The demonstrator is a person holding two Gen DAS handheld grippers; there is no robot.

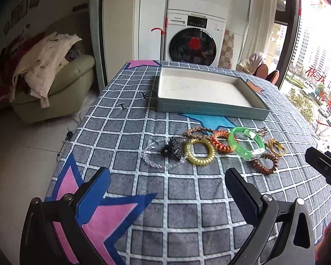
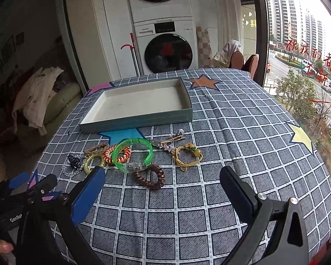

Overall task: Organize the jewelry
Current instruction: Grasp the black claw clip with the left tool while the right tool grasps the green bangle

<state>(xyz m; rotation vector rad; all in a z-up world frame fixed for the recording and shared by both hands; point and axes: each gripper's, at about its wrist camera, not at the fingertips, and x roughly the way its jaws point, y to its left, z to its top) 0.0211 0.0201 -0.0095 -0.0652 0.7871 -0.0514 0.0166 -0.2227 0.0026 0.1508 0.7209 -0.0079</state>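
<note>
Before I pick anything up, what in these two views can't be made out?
- Printing inside the tray: left wrist view, too faint to read.
- Two small dark items left of the tray: too small to identify.
- Clear bracelet: right wrist view, partly behind the black clip.
- Tablecloth near edge: behind the tongs.

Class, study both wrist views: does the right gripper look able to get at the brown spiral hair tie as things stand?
Probably yes. The right gripper is open and empty, and the brown spiral hair tie lies just ahead of it on the checked tablecloth, nearest of the pile. Only the green bangle touches its far edge.
</note>
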